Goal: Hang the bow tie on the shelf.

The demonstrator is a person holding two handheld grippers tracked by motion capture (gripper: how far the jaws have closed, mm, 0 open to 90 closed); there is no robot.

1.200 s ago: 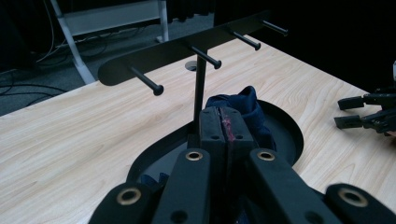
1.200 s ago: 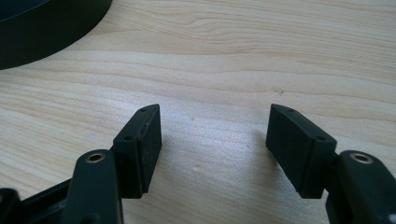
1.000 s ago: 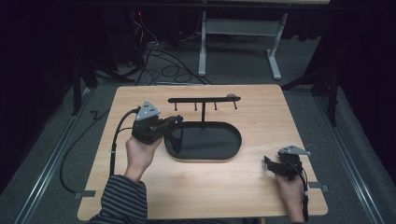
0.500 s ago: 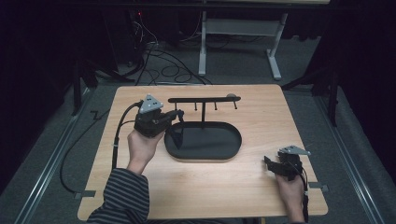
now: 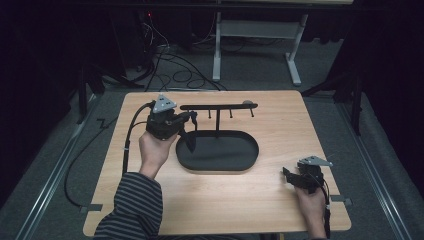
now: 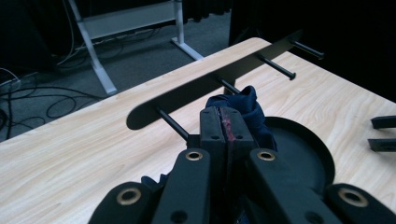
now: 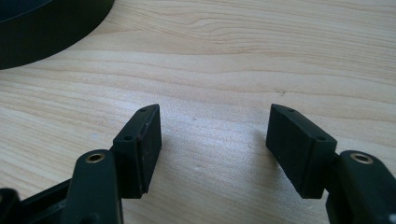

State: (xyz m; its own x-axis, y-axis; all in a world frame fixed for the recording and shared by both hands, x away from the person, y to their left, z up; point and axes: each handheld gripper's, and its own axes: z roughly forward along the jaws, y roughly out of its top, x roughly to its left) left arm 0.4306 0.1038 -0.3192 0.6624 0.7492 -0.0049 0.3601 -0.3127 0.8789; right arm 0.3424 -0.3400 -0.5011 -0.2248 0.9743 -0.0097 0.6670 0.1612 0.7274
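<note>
The left gripper (image 6: 226, 122) is clenching a dark cloth (image 6: 243, 105) beside the rack (image 6: 219, 84), cloth hanging downward over the tray (image 5: 220, 162), mostly hidden by jaws. The right gripper (image 7: 215, 144) is lying released.

Dim room around our table

We see grey carpet (image 5: 250, 75), tangled black cables (image 5: 170, 55) and a white desk frame (image 5: 255, 35) beyond our wooden table (image 5: 225, 200).

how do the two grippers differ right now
The left gripper is shut on a dark blue cloth; the right gripper is open and holds nothing. The left is raised by the black rack; the right is low over the table. Both have black jaws.
</note>
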